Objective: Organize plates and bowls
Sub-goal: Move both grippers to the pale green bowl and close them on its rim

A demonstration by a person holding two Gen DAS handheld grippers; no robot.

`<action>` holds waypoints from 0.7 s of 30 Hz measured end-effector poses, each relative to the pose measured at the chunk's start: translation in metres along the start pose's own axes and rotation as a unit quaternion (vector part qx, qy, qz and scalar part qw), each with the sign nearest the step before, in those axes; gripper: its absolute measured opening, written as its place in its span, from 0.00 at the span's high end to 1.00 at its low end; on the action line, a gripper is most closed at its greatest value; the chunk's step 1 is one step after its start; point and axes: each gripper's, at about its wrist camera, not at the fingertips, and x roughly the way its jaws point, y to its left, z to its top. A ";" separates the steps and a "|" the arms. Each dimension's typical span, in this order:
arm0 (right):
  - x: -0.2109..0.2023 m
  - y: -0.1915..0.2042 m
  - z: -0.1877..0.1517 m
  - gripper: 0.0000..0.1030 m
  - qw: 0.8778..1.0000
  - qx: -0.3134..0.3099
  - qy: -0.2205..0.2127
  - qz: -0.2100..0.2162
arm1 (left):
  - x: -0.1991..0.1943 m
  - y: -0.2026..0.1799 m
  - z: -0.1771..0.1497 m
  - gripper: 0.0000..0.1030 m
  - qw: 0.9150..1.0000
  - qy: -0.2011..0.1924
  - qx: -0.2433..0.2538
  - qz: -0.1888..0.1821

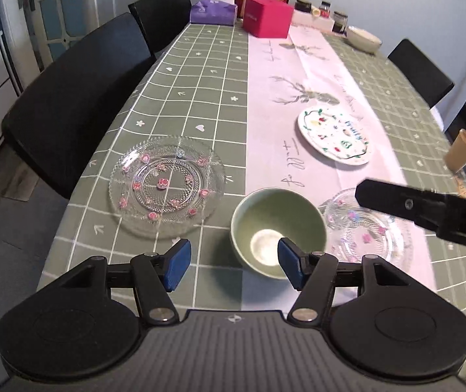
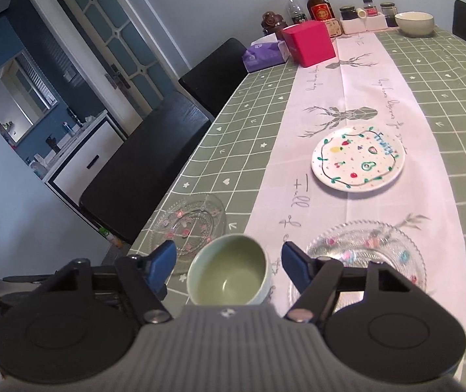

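Observation:
A pale green bowl (image 1: pixel 275 215) (image 2: pixel 229 271) stands upright near the table's front edge. To its left lies a clear glass plate with pink flowers (image 1: pixel 167 189) (image 2: pixel 188 225), and a second glass plate (image 1: pixel 370 228) (image 2: pixel 363 248) lies to its right. Farther back is a white painted plate (image 1: pixel 334 135) (image 2: pixel 358 158). My left gripper (image 1: pixel 233 266) is open, its right pad over the bowl's near rim, pressing nothing. My right gripper (image 2: pixel 229 266) is open with the bowl showing between its pads, untouched. One of its fingers (image 1: pixel 396 201) hangs over the right glass plate.
A cream bowl (image 1: pixel 363 37) (image 2: pixel 414 23) sits at the far end by jars, bottles, a pink box (image 1: pixel 267 16) and a purple tissue pack (image 1: pixel 213 11). Black chairs (image 1: pixel 79 98) line the left side. A tan cup (image 1: pixel 461 152) stands at the right edge.

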 end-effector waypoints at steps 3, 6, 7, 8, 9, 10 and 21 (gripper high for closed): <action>0.012 0.003 -0.011 0.31 0.998 -0.038 -0.027 -0.035 | 0.017 0.004 0.003 0.32 0.999 0.017 -0.014 -0.026; 0.029 -0.004 -0.018 0.32 0.998 -0.042 -0.016 -0.032 | 0.032 0.009 0.006 0.34 0.998 0.029 -0.038 -0.043; 0.035 -0.010 -0.019 0.32 0.999 -0.028 -0.006 -0.020 | 0.037 0.011 0.007 0.34 0.997 0.031 -0.045 -0.046; 0.041 -0.017 -0.018 0.32 1.000 -0.013 0.007 -0.008 | 0.041 0.013 0.007 0.34 0.997 0.033 -0.051 -0.049; 0.047 -0.022 -0.018 0.34 1.000 0.000 0.018 0.000 | 0.045 0.014 0.008 0.34 0.997 0.034 -0.055 -0.051; 0.051 -0.026 -0.018 0.35 1.000 0.010 0.026 0.006 | 0.048 0.015 0.008 0.34 0.996 0.034 -0.059 -0.053; 0.088 -0.058 -0.031 0.50 0.983 0.122 0.109 0.085 | 0.083 0.025 -0.001 0.44 0.986 0.065 -0.125 -0.089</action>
